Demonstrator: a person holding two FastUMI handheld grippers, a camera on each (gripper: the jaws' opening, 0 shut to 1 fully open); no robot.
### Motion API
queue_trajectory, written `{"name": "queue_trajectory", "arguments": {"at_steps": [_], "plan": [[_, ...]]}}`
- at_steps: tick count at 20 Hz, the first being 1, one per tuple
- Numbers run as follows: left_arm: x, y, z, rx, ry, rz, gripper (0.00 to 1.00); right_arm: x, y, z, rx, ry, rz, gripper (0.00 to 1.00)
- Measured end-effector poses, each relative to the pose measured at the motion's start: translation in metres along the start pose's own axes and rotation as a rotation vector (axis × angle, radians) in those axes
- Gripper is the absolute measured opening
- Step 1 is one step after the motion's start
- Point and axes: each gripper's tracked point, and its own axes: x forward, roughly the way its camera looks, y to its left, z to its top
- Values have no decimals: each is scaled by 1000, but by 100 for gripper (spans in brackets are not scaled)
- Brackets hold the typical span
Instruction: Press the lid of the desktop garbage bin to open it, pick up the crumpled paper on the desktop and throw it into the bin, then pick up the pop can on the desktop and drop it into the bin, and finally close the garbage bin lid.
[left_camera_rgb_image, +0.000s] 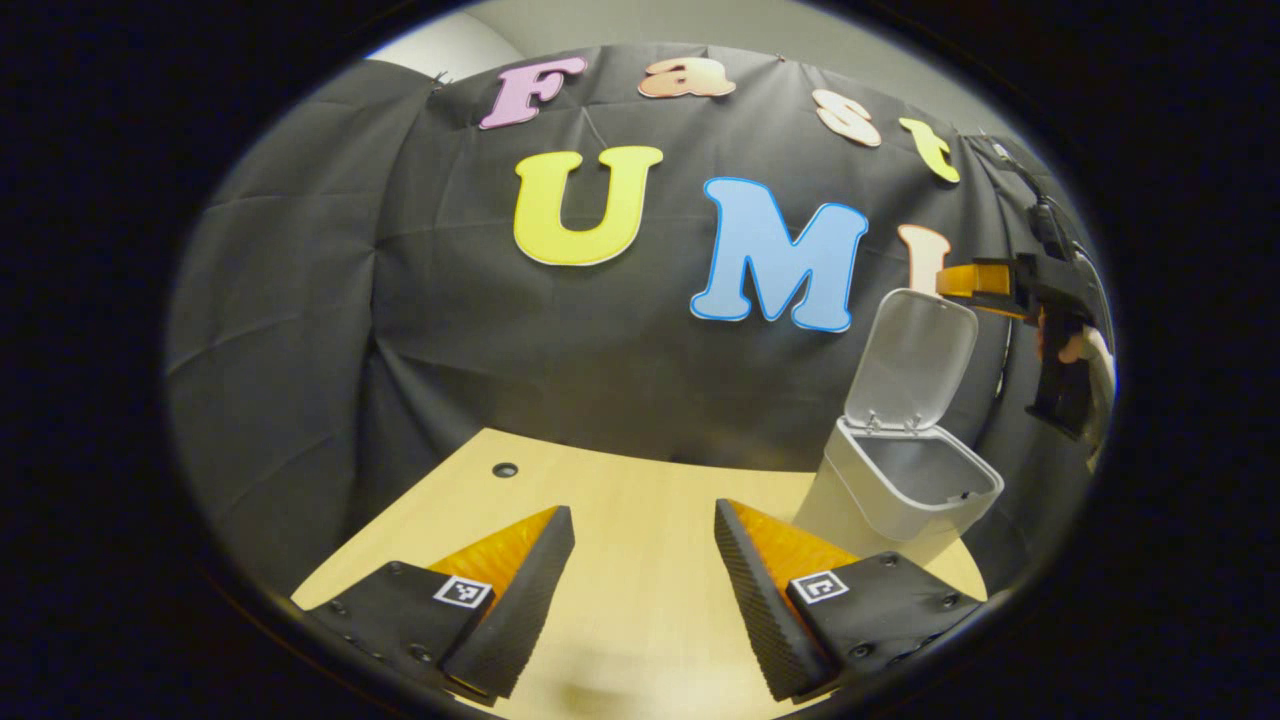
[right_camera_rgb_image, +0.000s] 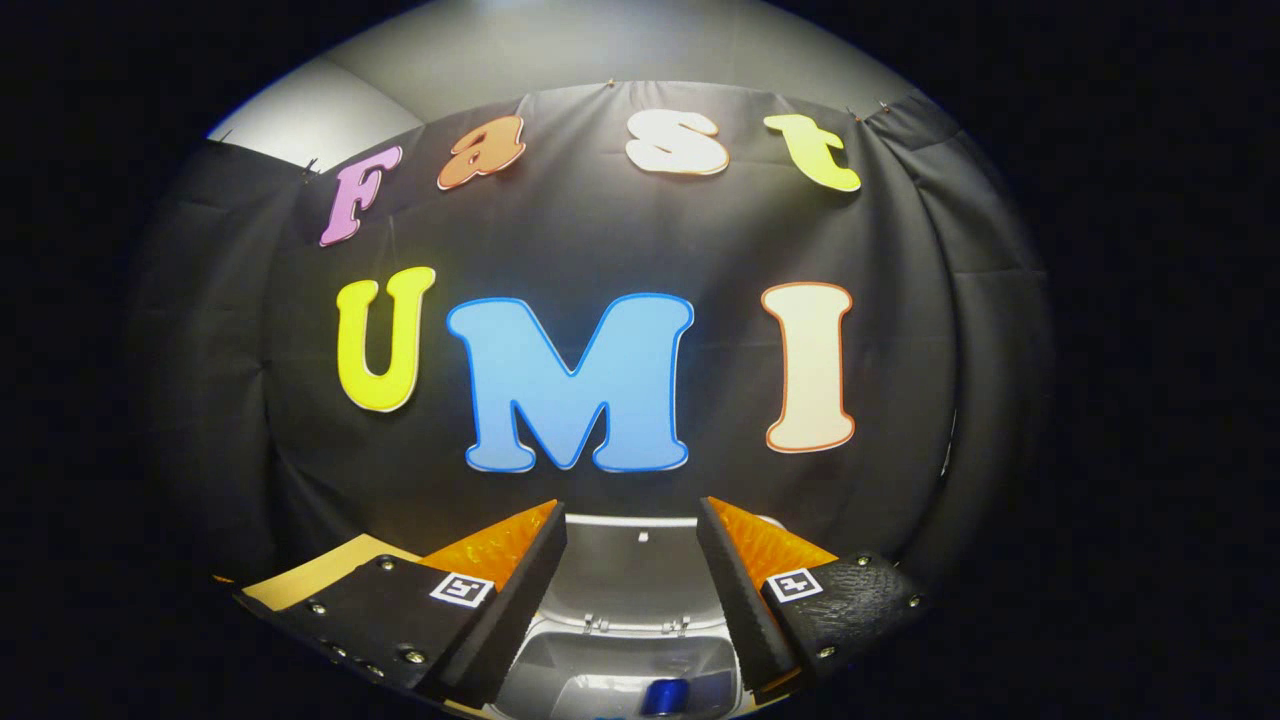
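Note:
The white garbage bin stands on the right side of the wooden desktop, its lid raised upright. My left gripper hovers open over bare desktop, to the left of the bin, with nothing between its fingers. The right gripper hangs above and just behind the top of the lid, held by a hand. In the right gripper view, my right gripper is open directly over the open bin. A blue pop can lies inside the bin below it, and the raised lid shows between the fingers.
A small round hole sits in the desktop near its far left edge. The black cloth wall hangs close behind the desk and bin. The desktop's right edge runs just past the bin.

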Motion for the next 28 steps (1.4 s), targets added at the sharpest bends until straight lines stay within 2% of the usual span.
{"name": "queue_trajectory", "arguments": {"at_steps": [6, 14, 23, 28], "plan": [[-8, 25, 9, 8, -14, 50, 94, 46, -3, 22, 7, -34, -48, 84], [1, 42, 13, 6, -7, 72, 94, 74, -9, -12, 16, 68, -79, 84], [10, 8, 14, 22, -11, 2, 94, 36, -5, -32, 12, 179, -19, 85], [4, -3, 12, 47, -18, -16, 94, 8, -2, -58, 20, 271, 10, 85]]}}
